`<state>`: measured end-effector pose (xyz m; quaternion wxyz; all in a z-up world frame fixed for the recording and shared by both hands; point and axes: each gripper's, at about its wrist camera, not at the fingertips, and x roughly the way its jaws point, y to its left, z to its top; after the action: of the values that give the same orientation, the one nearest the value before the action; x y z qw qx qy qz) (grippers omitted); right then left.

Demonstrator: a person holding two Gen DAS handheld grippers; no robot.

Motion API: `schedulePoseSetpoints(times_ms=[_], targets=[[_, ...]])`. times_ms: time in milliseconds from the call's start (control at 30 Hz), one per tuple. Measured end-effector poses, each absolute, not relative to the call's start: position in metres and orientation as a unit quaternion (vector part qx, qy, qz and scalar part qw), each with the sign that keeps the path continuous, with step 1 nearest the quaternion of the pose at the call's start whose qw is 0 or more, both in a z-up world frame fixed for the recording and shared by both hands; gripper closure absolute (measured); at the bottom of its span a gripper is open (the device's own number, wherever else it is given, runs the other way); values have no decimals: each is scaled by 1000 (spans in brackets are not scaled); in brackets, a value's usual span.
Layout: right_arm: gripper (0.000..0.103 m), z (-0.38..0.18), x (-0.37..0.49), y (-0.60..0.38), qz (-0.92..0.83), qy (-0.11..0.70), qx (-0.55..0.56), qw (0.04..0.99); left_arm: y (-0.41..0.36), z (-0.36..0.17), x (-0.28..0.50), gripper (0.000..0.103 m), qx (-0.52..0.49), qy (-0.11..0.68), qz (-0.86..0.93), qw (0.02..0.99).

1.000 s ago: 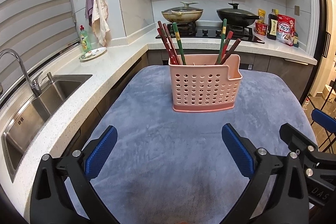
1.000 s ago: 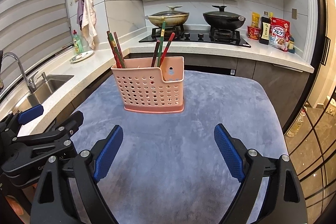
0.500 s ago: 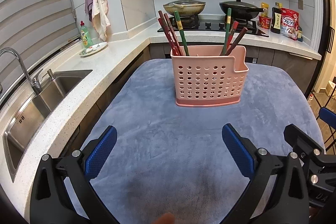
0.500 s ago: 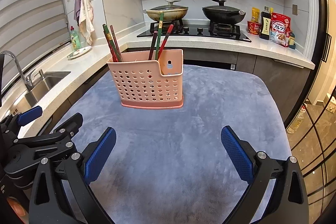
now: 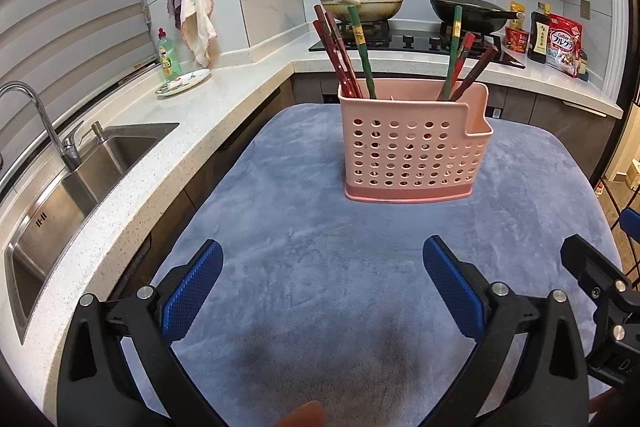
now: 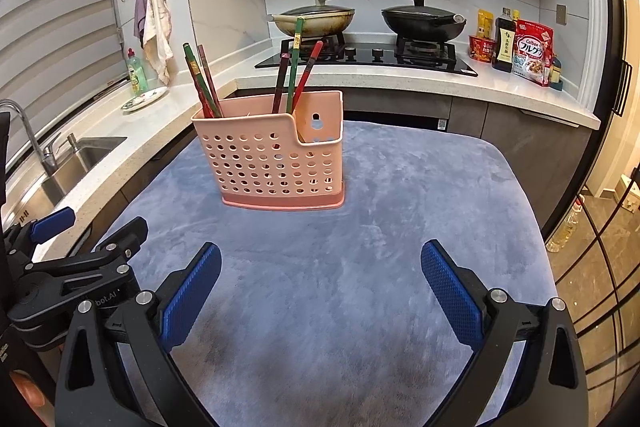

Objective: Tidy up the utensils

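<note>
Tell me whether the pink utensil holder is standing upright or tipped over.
Upright. The pink utensil holder sits flat on its base on the blue cloth, and the chopsticks stick up out of its open top.

Both wrist cameras look obliquely down, sharing the pink basket (image 5: 414,143).

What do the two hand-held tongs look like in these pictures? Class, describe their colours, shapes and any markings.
Both the left tongs and the right tongs are matte black plastic frames with triangular cut-outs and round silver bolts. Each finger ends in a long blue pad with a fine knurled texture. White lettering, partly cut off, shows on the black bodies. No cables or sleeves are visible.
</note>
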<state>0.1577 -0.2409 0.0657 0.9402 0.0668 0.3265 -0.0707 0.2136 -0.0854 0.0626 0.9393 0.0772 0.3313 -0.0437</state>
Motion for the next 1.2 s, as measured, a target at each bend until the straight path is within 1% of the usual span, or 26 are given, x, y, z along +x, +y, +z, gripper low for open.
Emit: schedulePoseSetpoints(times_ms=[1200], targets=[[6,57,173,-238,-67,339,61,936,-85,53,233,7,85,344,-32,934]])
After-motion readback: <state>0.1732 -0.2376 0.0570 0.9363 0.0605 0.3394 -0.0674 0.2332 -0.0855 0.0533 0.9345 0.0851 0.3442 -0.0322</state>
